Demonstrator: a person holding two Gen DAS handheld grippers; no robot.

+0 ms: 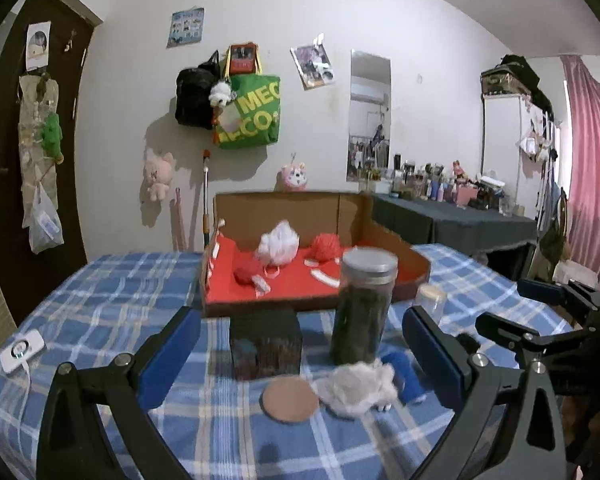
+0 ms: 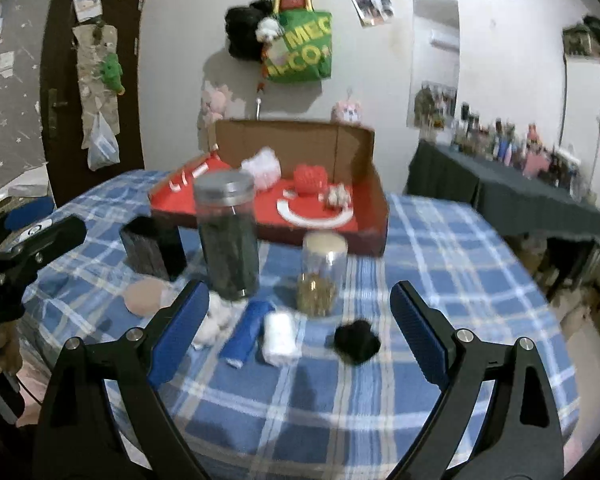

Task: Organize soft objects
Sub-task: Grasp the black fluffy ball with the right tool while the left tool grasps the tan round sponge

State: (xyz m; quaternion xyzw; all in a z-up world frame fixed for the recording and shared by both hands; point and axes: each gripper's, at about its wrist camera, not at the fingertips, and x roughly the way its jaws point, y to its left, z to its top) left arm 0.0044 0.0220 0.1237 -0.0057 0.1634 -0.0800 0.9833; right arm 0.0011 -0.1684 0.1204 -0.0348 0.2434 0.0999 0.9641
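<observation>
Blue-padded fingers of the left hand-held gripper (image 1: pixel 300 344) stand spread wide above the checked surface (image 1: pixel 112 304), with nothing between them. Just ahead of them lie a round tan pad (image 1: pixel 290 400), a grey-white fluffy clump (image 1: pixel 356 390) touching its right edge, and a blue cloth roll (image 1: pixel 404 376) partly tucked behind the clump. Behind these stand a dark square box (image 1: pixel 266 344) and a tall jar with a metal lid (image 1: pixel 364 304) holding dark contents, with a smaller clear jar (image 1: pixel 430 298) to its right. Farther back sits an open cardboard box with a red floor (image 1: pixel 300 280), holding two red yarn balls (image 1: pixel 326 246) and a white mesh puff (image 1: pixel 280 242) among white strips. The right hand-held gripper (image 2: pixel 298 332) is likewise spread wide and empty, its jaws apart over the same surface. In the right wrist view, between its fingers lie the blue cloth roll (image 2: pixel 246 334) and a white roll (image 2: pixel 280 338) side by side and touching, with a black soft lump (image 2: pixel 358 340) apart to their right and the white clump (image 2: pixel 216 320) near the left finger. The small clear jar (image 2: pixel 322 272) shows golden contents and stands just behind the rolls. Motion blur softens much of this view. A white controller (image 1: pixel 20 350) rests at the surface's left edge.
</observation>
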